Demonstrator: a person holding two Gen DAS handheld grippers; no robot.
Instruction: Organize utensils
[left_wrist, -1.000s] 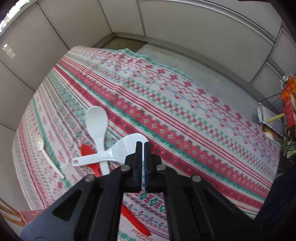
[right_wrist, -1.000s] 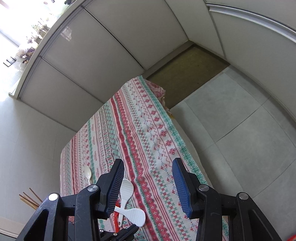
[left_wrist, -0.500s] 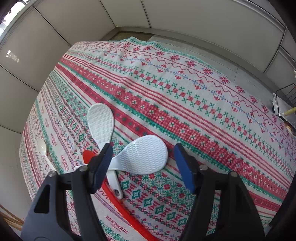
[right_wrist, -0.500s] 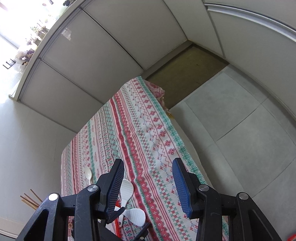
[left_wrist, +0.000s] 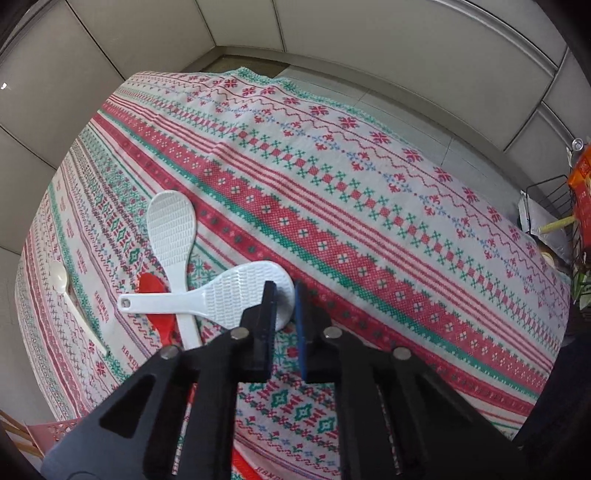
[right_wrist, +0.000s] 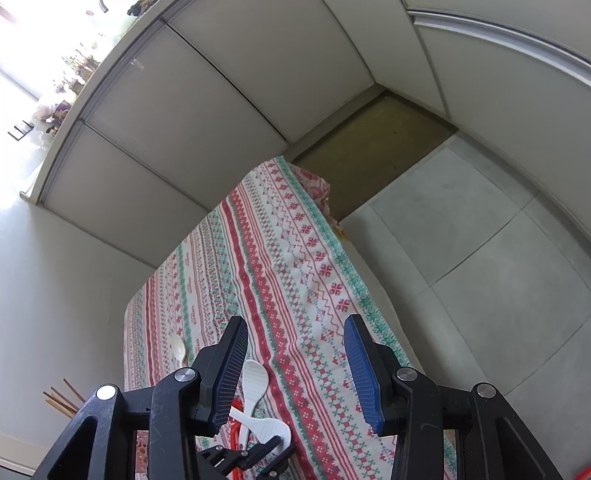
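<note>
The step in hand is judged to be the pick-up of a utensil: the left gripper (left_wrist: 284, 295) is seen with its jaws closing on the rim of the bowl of the upper white rice paddle (left_wrist: 221, 295), the edge of that bowl lying between the two pads. Whether the pads already press firmly cannot be told, as a narrow gap is visible between them. This paddle is laid crosswise over a second white rice paddle (left_wrist: 173, 240) and a red spoon (left_wrist: 155, 299), the three forming a small heap on the near left part of the tablecloth (left_wrist: 369, 229). A small white spoon (left_wrist: 62, 284) is noted lying apart, further left. The right gripper (right_wrist: 295, 365) is held above the table with its jaws parted and nothing between them. The next move is judged to call for a confirmed pinch and a straight lift, so that the paddle beneath is not dragged along; a rim grip on a smooth plastic bowl may slip or let the handle swing. A pink basket (left_wrist: 55, 430) and some wooden chopsticks (right_wrist: 61, 400) are partly seen at the near left edge; this is presumed, not confirmed, to be the destination. The table is covered by a red, green and white patterned cloth. Grey tiled floor and pale panelled walls are recorded around it, with a wire rack (left_wrist: 554, 206) at the right.
</note>
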